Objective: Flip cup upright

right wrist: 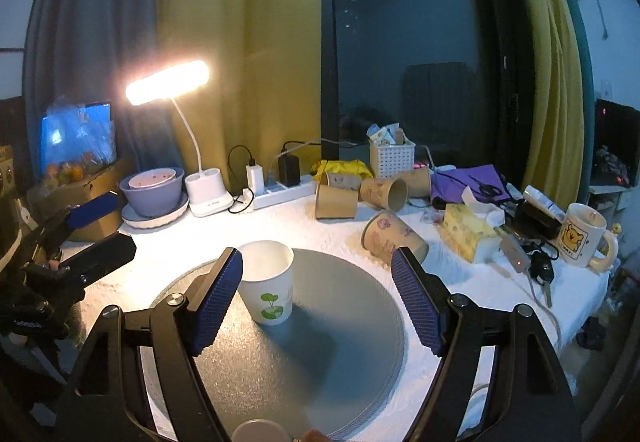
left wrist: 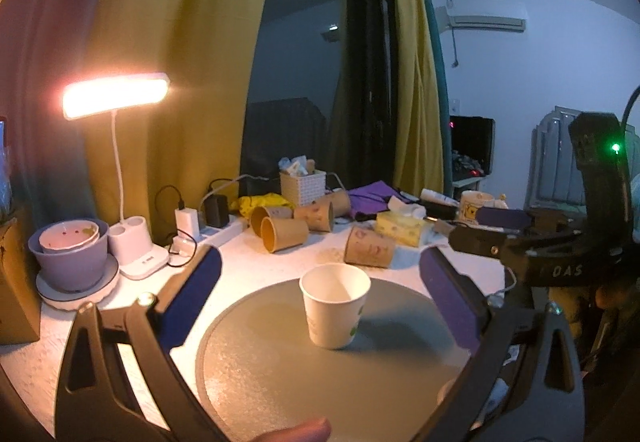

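A white paper cup [left wrist: 335, 305] with a green leaf print stands upright, mouth up, on a round grey mat [left wrist: 304, 374]. My left gripper [left wrist: 320, 282] is open, its blue pads wide on either side of the cup and clear of it. In the right wrist view the cup [right wrist: 267, 282] stands just right of my left pad. My right gripper [right wrist: 316, 290] is open and empty, with the cup beside its left fingertip. The right gripper also shows in the left wrist view [left wrist: 500, 230] at the right edge, and the left gripper shows in the right wrist view [right wrist: 96, 226].
Several brown paper cups [left wrist: 370, 247] lie on their sides behind the mat. A lit desk lamp [left wrist: 116, 98], purple bowls [left wrist: 70, 254], a power strip [right wrist: 280, 190], a white basket [right wrist: 391, 158], a tissue pack [right wrist: 468, 232] and a mug [right wrist: 584, 236] crowd the table's back and right.
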The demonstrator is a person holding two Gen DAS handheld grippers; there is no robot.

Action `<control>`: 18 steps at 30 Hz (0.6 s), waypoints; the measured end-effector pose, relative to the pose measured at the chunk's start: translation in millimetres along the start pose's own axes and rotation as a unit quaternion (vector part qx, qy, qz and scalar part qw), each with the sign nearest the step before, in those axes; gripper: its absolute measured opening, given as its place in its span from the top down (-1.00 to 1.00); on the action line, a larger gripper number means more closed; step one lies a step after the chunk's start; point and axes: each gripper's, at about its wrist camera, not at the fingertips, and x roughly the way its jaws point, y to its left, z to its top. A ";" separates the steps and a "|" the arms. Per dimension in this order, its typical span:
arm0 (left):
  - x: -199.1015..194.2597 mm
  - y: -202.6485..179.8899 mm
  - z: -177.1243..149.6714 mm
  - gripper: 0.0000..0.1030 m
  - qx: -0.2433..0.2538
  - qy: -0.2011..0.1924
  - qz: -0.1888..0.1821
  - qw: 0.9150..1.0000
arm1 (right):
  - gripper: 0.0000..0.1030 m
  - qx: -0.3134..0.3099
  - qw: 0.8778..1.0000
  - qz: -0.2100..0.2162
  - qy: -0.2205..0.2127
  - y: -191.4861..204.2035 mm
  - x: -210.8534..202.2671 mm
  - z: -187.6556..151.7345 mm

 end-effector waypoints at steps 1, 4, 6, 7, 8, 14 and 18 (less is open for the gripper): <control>-0.3 -0.6 -0.6 -0.94 0.000 0.001 0.001 1.000 | -0.55 0.000 1.000 0.000 0.001 0.0 0.4 -0.5; 3.3 0.0 -2.5 -0.94 -0.001 0.010 -0.002 1.000 | -0.55 0.001 1.000 0.000 0.003 -1.0 1.8 -1.5; 4.7 1.6 -3.3 -0.94 -0.004 0.014 -0.001 1.000 | -0.55 0.001 1.000 0.000 0.003 -0.3 2.5 -2.0; 4.7 2.3 -3.5 -0.94 -0.006 0.014 -0.001 1.000 | -0.55 0.001 1.000 -0.001 0.003 -0.4 2.5 -2.0; 4.6 2.9 -3.6 -0.94 -0.008 0.014 0.000 1.000 | -0.55 0.001 1.000 0.000 0.003 -0.3 2.7 -2.5; 5.5 3.3 -4.3 -0.94 -0.008 0.017 -0.002 1.000 | -0.55 0.001 1.000 -0.001 0.004 0.8 3.4 -3.4; 6.3 3.5 -4.2 -0.94 -0.007 0.019 -0.003 1.000 | -0.55 0.000 1.000 -0.001 0.005 1.4 3.4 -3.9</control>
